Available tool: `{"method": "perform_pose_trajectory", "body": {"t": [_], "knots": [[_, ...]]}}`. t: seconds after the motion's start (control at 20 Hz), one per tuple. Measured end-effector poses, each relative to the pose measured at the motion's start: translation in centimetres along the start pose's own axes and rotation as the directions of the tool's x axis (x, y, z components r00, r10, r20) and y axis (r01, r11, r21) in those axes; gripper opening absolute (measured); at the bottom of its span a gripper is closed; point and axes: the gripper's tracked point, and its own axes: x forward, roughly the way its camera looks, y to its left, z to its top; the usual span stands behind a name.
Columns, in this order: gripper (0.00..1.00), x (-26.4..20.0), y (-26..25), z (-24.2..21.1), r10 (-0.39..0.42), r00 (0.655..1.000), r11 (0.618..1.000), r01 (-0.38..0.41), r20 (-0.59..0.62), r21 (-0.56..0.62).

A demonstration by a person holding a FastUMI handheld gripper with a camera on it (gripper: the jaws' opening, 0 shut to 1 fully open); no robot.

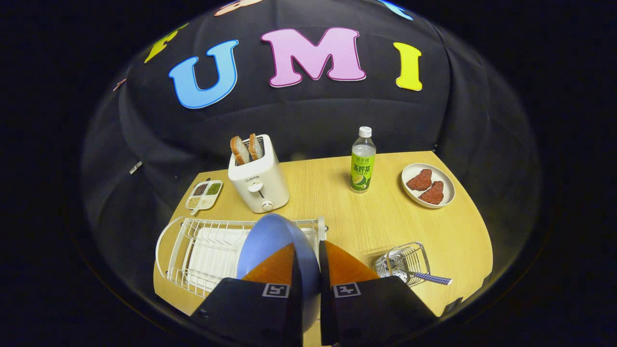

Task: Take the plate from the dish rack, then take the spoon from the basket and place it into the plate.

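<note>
Claw (311, 253) seen clamped on blue plate (270, 241) rim above dish rack (193, 250); plate-taking step judged underway, set-down needed next; spoon (429, 277) waits in basket (405, 260) right of rack.

The tongs (311, 250) are two wedge-shaped fingers (274, 265), orange on their upper faces and narrowing toward the tips. A thin black pad edges the inner side of each. Behind them each finger joins a broad matte-black block. At the front inner corner of each block sits a small square white tag printed with a black blocky pattern. A small dark screw head shows near the outer corner of the left block.
</note>
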Motion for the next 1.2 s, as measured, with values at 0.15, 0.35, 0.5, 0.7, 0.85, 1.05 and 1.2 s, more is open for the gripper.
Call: {"method": "perform_pose_trajectory", "body": {"t": [0.15,0.35,0.5,0.7,0.85,1.05,1.2], "knots": [[0.18,-2.0,-1.5,0.6,0.047,0.999,0.998,-0.048,0.018,0.038],[0.18,-5.5,-4.5,0.0,0.097,0.995,0.990,-0.098,0.018,0.105],[0.18,-8.0,-7.4,-1.8,0.121,0.993,0.983,-0.120,0.004,0.137],[0.18,-10.3,-11.5,-5.5,0.141,0.990,0.973,-0.133,-0.031,0.187],[0.18,-11.5,-14.3,-8.5,0.159,0.986,0.957,-0.142,-0.049,0.254],[0.18,-11.4,-17.8,-13.0,0.159,0.982,0.953,-0.127,-0.099,0.275],[0.18,-9.8,-19.0,-15.8,0.180,0.974,0.954,-0.139,-0.138,0.265]]}}
